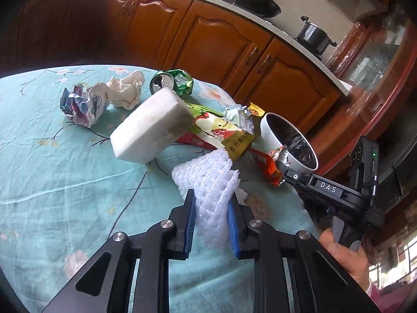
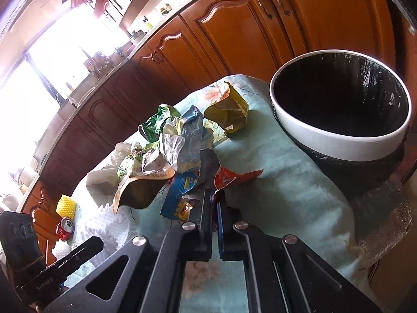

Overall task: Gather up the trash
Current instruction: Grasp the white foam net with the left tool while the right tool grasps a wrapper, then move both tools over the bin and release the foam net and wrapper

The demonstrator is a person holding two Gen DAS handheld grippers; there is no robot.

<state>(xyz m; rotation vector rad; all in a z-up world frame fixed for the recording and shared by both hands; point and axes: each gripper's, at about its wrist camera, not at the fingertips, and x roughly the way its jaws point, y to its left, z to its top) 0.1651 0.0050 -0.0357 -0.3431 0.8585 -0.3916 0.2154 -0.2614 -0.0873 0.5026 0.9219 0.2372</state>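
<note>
My left gripper point(image 1: 211, 195) is shut on a white foam fruit net point(image 1: 208, 180), just above the teal tablecloth. A white foam block point(image 1: 152, 124), crumpled paper point(image 1: 126, 91), a crushed green can point(image 1: 172, 80) and snack wrappers point(image 1: 221, 130) lie beyond it. My right gripper point(image 2: 214, 195) is shut on a red snack wrapper point(image 2: 229, 176), left of the white-rimmed trash bin point(image 2: 338, 140) with its black liner. The bin point(image 1: 271, 133) and the right gripper's body also show at the right of the left wrist view.
Wooden kitchen cabinets point(image 1: 213, 39) stand behind the table, with a wok and a pot on the counter. A yellow wrapper point(image 2: 226, 112) lies near the bin. A yellow foam net point(image 2: 66, 204) and a red can point(image 2: 65, 228) sit at the far left.
</note>
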